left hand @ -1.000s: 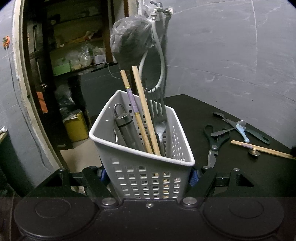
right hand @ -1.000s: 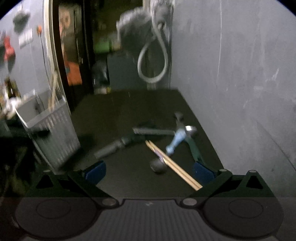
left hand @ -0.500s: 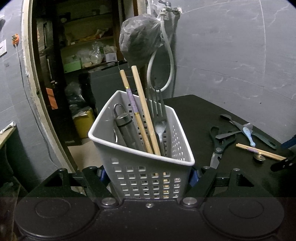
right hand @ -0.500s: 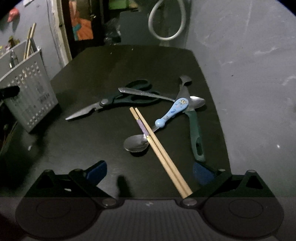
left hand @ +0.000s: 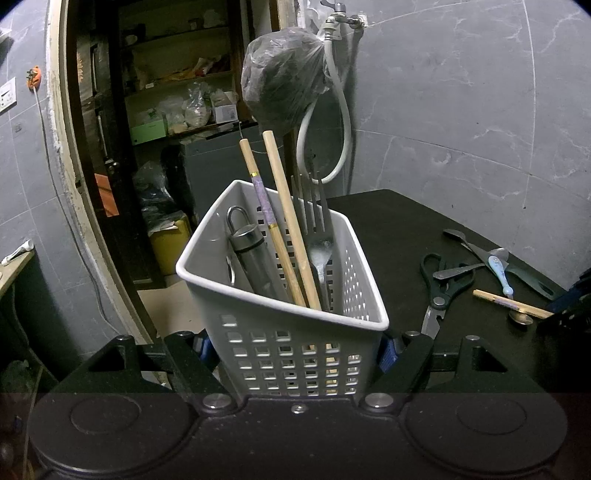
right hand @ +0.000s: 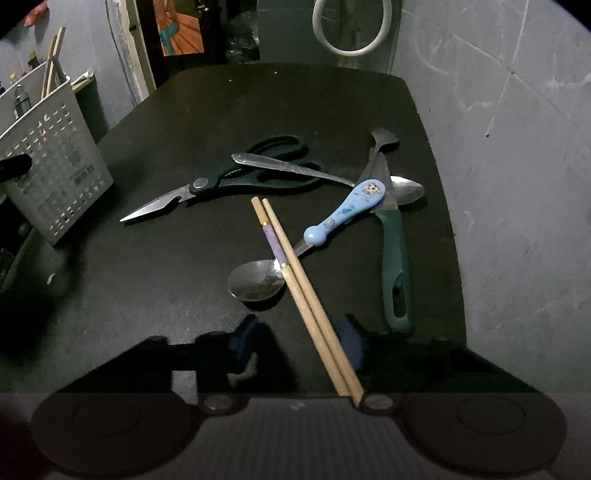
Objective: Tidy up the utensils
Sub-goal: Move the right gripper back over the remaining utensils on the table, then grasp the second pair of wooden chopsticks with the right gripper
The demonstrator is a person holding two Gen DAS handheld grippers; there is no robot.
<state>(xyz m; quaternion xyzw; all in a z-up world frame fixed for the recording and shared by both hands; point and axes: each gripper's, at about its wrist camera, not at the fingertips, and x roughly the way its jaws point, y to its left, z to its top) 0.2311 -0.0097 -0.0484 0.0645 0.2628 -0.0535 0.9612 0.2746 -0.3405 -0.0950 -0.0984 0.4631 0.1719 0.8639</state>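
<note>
My left gripper [left hand: 295, 349] is shut on the white slotted basket [left hand: 280, 295], one pad on each side wall. In the basket stand two chopsticks [left hand: 284, 229], a fork [left hand: 317, 229] and a dark metal cylinder with a loop [left hand: 251, 254]. My right gripper [right hand: 297, 341] points down at the black table [right hand: 147, 277]. Its jaws are closing with a loose pair of chopsticks [right hand: 295, 266] between them; the right pad is close against the chopsticks and the left pad stands apart. The chopsticks lie across the bowl of a blue-handled spoon [right hand: 347, 210].
Scissors [right hand: 221, 181], a metal spoon [right hand: 288, 168] and a green-handled tool [right hand: 395, 258] lie just beyond the chopsticks. The basket [right hand: 55, 166] is at the table's left edge. A grey wall runs along the right; a white hose loop [right hand: 351, 29] hangs at the back.
The right gripper swung down and in over the loose chopsticks, and its jaws narrowed around them. The left gripper kept its hold on the basket, nearly still.
</note>
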